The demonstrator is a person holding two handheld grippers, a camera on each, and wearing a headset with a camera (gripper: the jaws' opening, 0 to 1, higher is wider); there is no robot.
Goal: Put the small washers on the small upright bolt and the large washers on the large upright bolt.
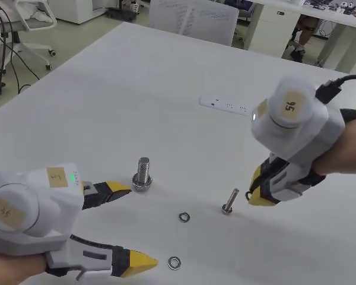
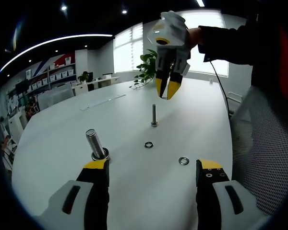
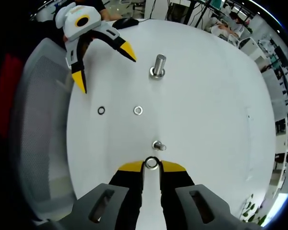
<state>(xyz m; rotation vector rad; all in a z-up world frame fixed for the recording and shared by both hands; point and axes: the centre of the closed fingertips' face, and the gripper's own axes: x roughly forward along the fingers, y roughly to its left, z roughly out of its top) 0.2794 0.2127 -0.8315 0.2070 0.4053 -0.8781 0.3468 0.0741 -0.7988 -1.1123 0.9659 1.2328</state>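
The large upright bolt (image 1: 142,174) stands on the white table (image 1: 166,89), just right of my left gripper's upper fingertip. My left gripper (image 1: 133,224) is open and holds nothing. The small upright bolt (image 1: 229,202) stands to the right, beside my right gripper (image 1: 258,196). In the right gripper view, the right gripper (image 3: 152,166) is shut on a washer (image 3: 152,159), just short of the small bolt (image 3: 158,145). Two loose washers (image 1: 184,217) (image 1: 174,262) lie flat between the grippers. The left gripper view has the large bolt (image 2: 96,143), small bolt (image 2: 154,115) and both washers (image 2: 149,144) (image 2: 184,160).
A white power strip (image 1: 225,105) lies on the table beyond the bolts. Office chairs (image 1: 24,24) and a mesh chair back (image 1: 193,21) stand past the table's far edges. The table's left edge runs diagonally past my left gripper.
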